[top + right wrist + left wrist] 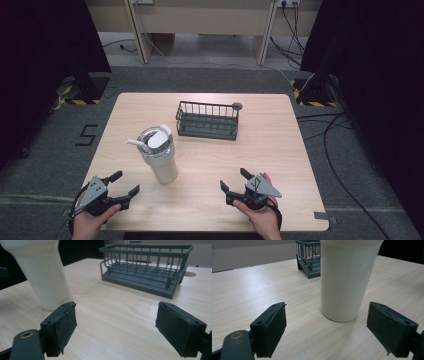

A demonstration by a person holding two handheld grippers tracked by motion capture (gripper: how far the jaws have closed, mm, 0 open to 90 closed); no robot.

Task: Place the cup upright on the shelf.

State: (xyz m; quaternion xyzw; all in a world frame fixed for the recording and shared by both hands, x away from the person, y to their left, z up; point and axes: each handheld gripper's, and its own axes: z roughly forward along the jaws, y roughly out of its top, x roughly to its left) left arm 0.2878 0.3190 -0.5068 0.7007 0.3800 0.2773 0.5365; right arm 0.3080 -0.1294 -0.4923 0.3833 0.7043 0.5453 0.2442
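Two hand-held grippers, left (124,184) and right (233,181), both jaws wide, empty, low on desk (280,150). White tumbler (159,155) upright between them, nearer left. Grey wire basket (207,120) behind, apart.

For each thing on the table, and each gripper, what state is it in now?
Tumbler: upright on the table, lid on, straw in the lid.
Rack: upright, empty, apart from the tumbler.
Left gripper: open, holding nothing, near the tumbler.
Right gripper: open, holding nothing.
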